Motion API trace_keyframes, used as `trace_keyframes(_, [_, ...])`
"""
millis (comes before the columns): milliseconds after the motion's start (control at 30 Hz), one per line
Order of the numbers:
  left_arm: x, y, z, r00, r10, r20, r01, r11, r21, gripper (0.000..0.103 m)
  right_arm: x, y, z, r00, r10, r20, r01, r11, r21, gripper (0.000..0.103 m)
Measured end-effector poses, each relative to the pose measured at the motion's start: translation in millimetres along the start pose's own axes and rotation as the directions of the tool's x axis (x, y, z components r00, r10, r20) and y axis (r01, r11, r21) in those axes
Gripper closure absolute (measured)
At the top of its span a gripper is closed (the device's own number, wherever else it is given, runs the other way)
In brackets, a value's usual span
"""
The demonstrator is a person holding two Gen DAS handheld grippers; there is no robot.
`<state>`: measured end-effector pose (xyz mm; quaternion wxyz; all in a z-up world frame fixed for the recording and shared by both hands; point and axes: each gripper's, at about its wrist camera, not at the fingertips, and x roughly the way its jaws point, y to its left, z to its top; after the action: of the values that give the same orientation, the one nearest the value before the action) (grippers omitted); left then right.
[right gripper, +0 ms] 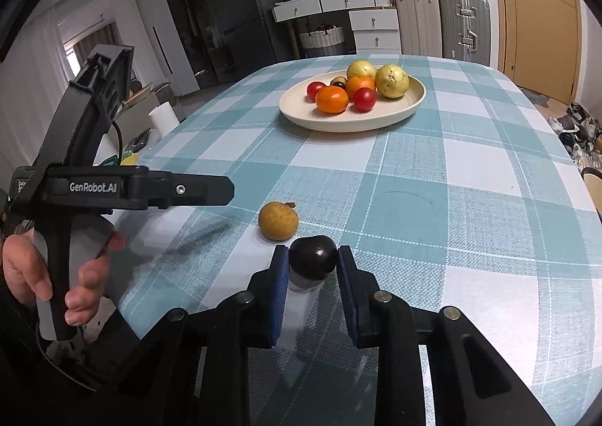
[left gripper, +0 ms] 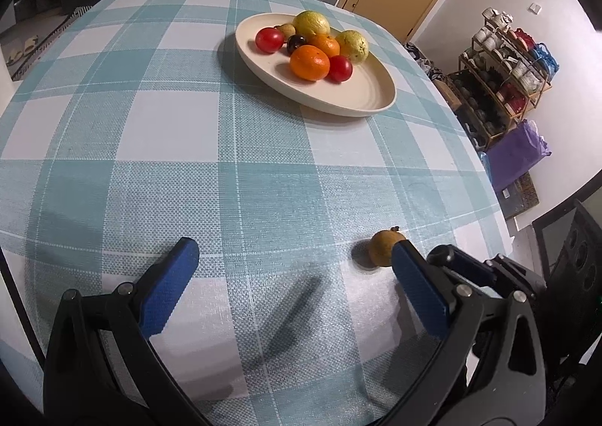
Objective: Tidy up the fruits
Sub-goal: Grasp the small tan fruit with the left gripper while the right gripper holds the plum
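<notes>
Right tongs [right gripper: 312, 256] clamped on dark plum [right gripper: 313, 256] on the surface [right gripper: 451, 200]. Left tongs [left gripper: 297, 253] apart, empty. Brown longan [right gripper: 278, 221] just beside plum.

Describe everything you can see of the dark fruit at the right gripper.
The dark fruit is small, round and glossy, near black, with a bright highlight on top, and looks smooth-skinned. It sits between the blue-padded fingers of the right gripper, which is shut on it. Whether it still rests on the checked tablecloth is unclear. A tan round fruit lies just beyond it, seemingly apart.
</notes>
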<state>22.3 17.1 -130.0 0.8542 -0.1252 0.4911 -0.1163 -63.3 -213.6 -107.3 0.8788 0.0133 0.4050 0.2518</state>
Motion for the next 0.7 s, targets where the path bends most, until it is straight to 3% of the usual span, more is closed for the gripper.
trace_keyframes(267, [8,-17,-3,0.999,-0.040,-0.027,0.041,0.998,0.052,0.001,-6,-13,1,1.000,-0.014,0.024,0.014,0.999,0.031,0.077])
trace_keyframes(600, [21,-51,-4,0.999,0.022,-0.026,-0.017,0.985,0.171,0.003,-11,-29,0,0.999,-0.031,0.028,0.029,0.997,0.070,0.076])
trace_keyframes(700, [24,-59,-5,0.999,0.045,-0.021,-0.040,0.979,0.202,0.014,-10,-31,-1,0.999,-0.025,0.025,0.023,0.996,0.080,0.076])
